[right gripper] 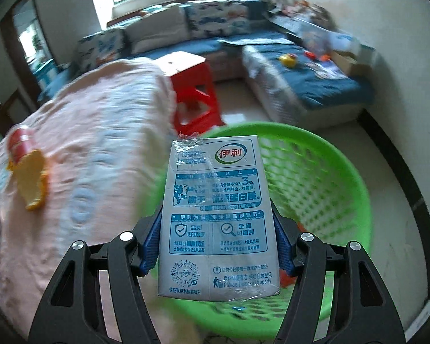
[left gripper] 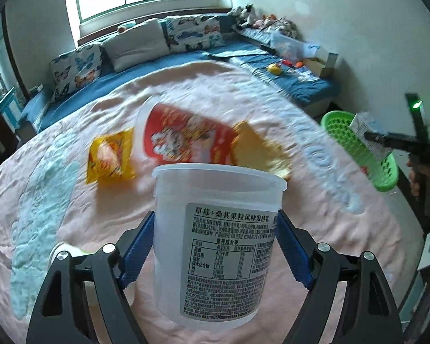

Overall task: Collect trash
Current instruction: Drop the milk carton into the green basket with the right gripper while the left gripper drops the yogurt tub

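Note:
My left gripper is shut on a translucent white yogurt tub, its blue pads pressing both sides, above the pink bedspread. Beyond the tub lie a red instant-noodle cup on its side and two yellow snack packets. My right gripper is shut on a blue-and-white milk carton, held over the green mesh basket. In the left wrist view that carton and the right gripper hang above the basket off the bed's right edge.
A red plastic stool stands on the floor between the bed and the blue sofa. The sofa carries cushions, toys and a box. The red cup and a yellow packet lie left of the basket. A small red item sits in the basket.

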Action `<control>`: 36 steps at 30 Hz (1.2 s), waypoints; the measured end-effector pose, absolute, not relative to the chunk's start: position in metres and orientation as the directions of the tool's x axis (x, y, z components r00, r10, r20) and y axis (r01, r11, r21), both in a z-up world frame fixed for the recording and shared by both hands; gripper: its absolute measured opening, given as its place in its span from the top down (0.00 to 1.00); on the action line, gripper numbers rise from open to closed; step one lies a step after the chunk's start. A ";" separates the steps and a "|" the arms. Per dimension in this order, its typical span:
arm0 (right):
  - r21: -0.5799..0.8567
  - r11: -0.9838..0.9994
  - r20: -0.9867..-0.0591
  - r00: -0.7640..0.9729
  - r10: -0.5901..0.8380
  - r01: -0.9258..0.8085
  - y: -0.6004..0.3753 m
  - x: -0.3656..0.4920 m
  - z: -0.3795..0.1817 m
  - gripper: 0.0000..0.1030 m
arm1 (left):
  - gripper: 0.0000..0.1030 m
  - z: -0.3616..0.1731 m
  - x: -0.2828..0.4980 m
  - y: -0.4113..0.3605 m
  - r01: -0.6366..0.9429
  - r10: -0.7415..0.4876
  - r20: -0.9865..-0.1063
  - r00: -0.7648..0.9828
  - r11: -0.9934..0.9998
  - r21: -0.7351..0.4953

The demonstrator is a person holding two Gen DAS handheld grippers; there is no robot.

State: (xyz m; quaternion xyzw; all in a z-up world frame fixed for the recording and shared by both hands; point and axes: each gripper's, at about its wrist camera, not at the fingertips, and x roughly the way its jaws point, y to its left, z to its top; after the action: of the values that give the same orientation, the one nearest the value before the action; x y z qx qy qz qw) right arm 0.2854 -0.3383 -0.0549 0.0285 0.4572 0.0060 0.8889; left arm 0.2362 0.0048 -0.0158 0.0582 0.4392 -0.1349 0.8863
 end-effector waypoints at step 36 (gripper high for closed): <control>0.092 0.973 -0.728 0.681 -0.081 0.213 -0.433 0.133 -0.031 0.18 | 0.23 -0.014 0.306 -0.315 0.667 -0.466 -0.782 0.414 0.740 -0.087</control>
State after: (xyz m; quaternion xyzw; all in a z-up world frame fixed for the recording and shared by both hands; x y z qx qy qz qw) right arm 0.1327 -0.4330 -0.0312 0.0847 0.3914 -0.0805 0.9128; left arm 0.3058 -0.3150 -0.0140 0.1198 0.4207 -0.3404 0.8324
